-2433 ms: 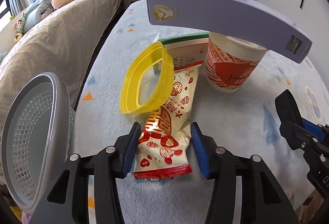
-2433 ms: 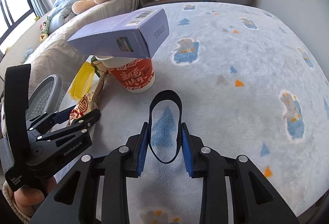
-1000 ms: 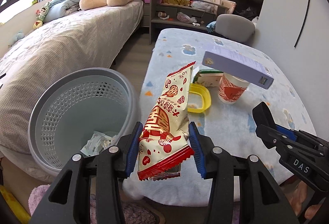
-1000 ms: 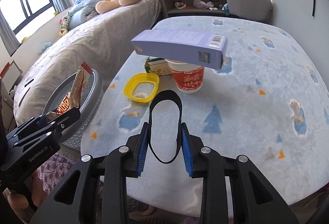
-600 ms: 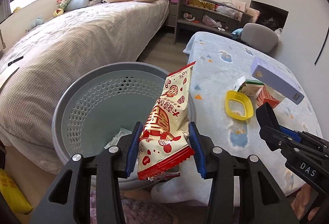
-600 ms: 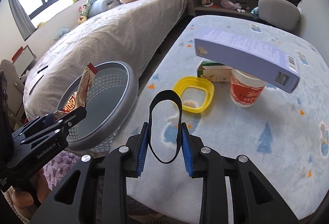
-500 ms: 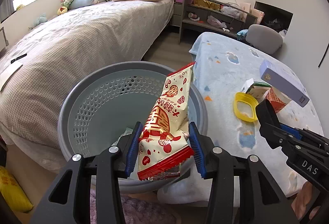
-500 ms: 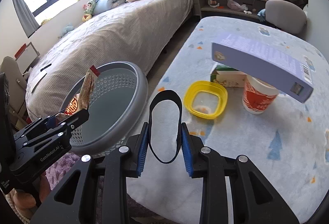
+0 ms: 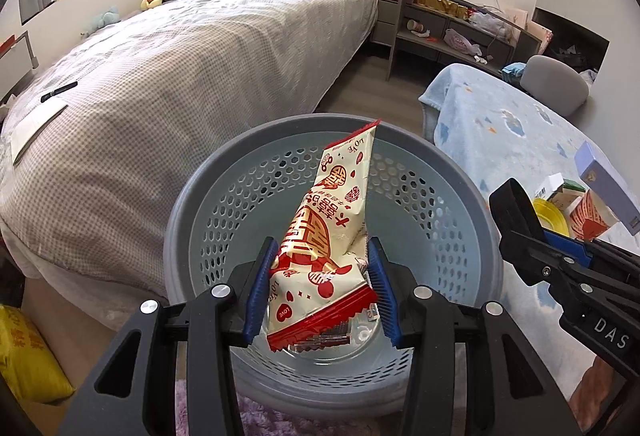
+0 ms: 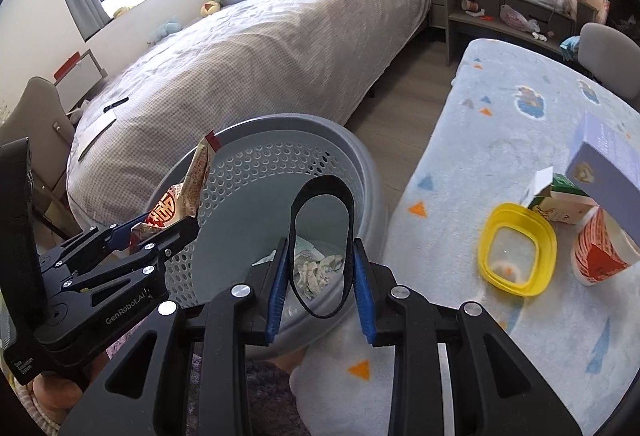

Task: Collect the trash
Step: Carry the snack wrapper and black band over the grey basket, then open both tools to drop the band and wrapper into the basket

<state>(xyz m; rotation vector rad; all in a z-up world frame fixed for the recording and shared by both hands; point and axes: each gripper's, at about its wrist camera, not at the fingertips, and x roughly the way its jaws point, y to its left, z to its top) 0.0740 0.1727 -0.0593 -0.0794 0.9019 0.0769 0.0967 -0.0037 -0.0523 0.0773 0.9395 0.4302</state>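
My left gripper (image 9: 322, 268) is shut on a cream and red snack wrapper (image 9: 332, 220) and holds it upright over the open grey perforated trash basket (image 9: 200, 195). In the right wrist view the wrapper (image 10: 188, 191) and left gripper (image 10: 160, 236) hang over the basket's (image 10: 360, 159) left side. My right gripper (image 10: 320, 268) is shut on a black band loop (image 10: 322, 195) over the basket's near rim. Crumpled paper (image 10: 316, 268) lies at the basket's bottom.
On the blue patterned tablecloth (image 10: 500, 107) to the right are a yellow lid (image 10: 518, 252), a red paper cup (image 10: 598, 256), a green and white carton (image 10: 560, 199) and a lilac box (image 10: 608, 163) on the cup. A grey bed (image 9: 180, 67) stands behind the basket.
Both grippers have swung left from the table to above the basket. The left one still holds the wrapper, now centred over the basket's opening.
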